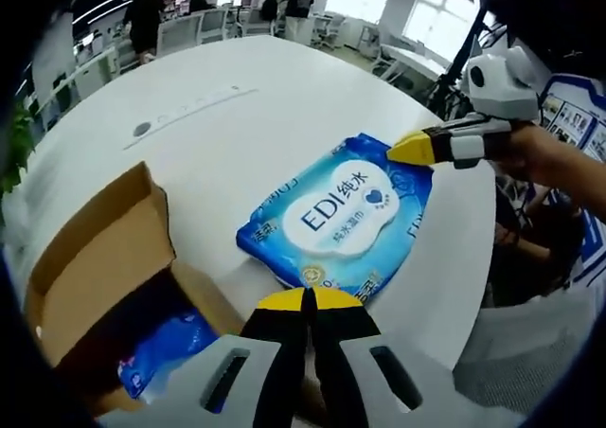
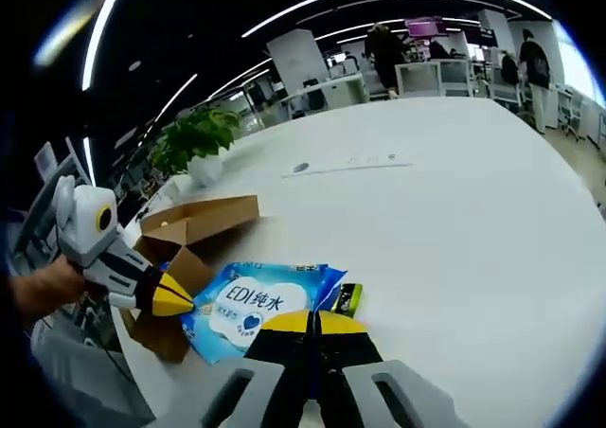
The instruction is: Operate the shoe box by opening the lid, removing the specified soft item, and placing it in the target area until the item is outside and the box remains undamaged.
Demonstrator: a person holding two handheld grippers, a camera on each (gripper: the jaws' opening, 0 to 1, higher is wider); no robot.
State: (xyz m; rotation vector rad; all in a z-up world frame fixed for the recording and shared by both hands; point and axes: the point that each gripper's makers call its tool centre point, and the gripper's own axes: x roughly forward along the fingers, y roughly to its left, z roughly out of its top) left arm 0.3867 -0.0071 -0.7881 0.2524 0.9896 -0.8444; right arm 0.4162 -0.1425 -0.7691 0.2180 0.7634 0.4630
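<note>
A blue wet-wipes pack point(image 1: 341, 215) with a white label lies flat on the white table point(image 1: 218, 106), outside the box. The brown cardboard shoe box point(image 1: 95, 258) stands open at the table's near edge, its flap raised, and another blue pack point(image 1: 166, 347) lies inside it. My left gripper point(image 1: 305, 300) is shut, its yellow tips at the pack's near edge with nothing between them. My right gripper point(image 1: 414, 150) comes in from the right, shut, its tip at the pack's far corner. In the right gripper view the pack point(image 2: 251, 310) lies left of my right gripper point(image 2: 311, 322), with the left gripper point(image 2: 172, 299) at its other side and the box point(image 2: 194, 222) behind.
A small dark object with a green stripe point(image 2: 347, 298) lies beside the pack. A potted plant point(image 2: 194, 136) stands past the box. The table's edge runs close on the right point(image 1: 473, 258). Desks, chairs and people are in the background.
</note>
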